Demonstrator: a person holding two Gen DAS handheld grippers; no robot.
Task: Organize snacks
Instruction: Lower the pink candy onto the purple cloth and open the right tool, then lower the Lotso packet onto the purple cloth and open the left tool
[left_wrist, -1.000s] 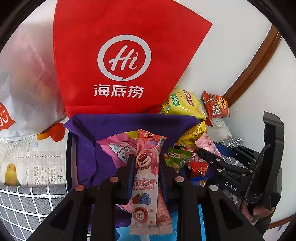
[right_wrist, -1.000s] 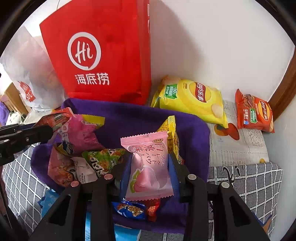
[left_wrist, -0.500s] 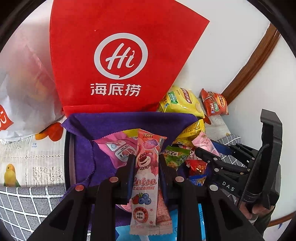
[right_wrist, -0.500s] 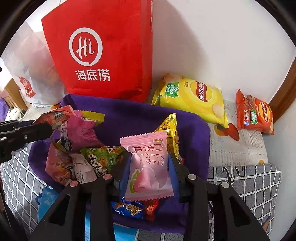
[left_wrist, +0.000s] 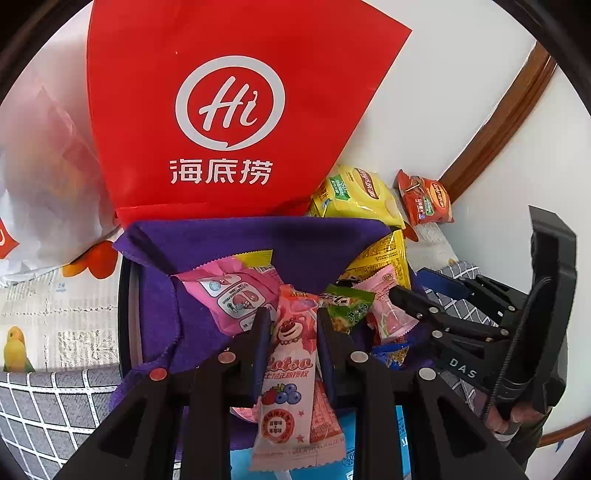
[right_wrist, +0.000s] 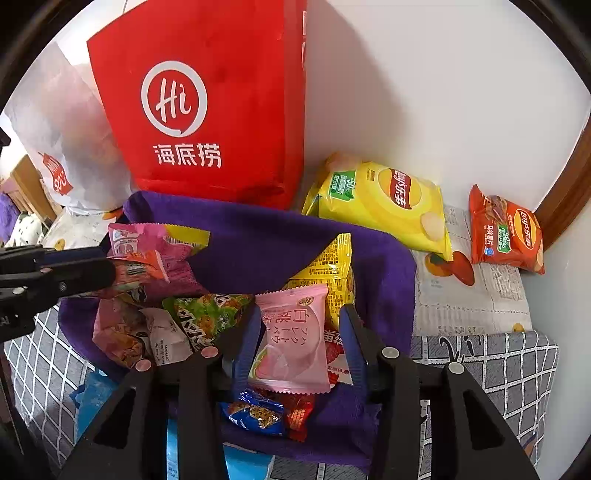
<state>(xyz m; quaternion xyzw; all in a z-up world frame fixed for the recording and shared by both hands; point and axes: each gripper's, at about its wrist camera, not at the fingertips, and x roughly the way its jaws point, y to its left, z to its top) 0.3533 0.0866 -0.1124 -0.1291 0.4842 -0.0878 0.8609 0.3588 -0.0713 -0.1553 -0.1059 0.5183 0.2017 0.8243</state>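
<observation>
- The left gripper (left_wrist: 290, 325) squeezes a long pink bear packet (left_wrist: 290, 373) over the purple cloth (left_wrist: 229, 240);
- the right gripper (right_wrist: 297, 332) is opening; the pink peach packet (right_wrist: 295, 336) sits loose between its fingers, above the snack pile.

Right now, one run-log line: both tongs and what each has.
left tongs: shut on strawberry bear stick pack | right tongs: opening, pink peach packet between jaws | both over purple-lined snack bin
</observation>
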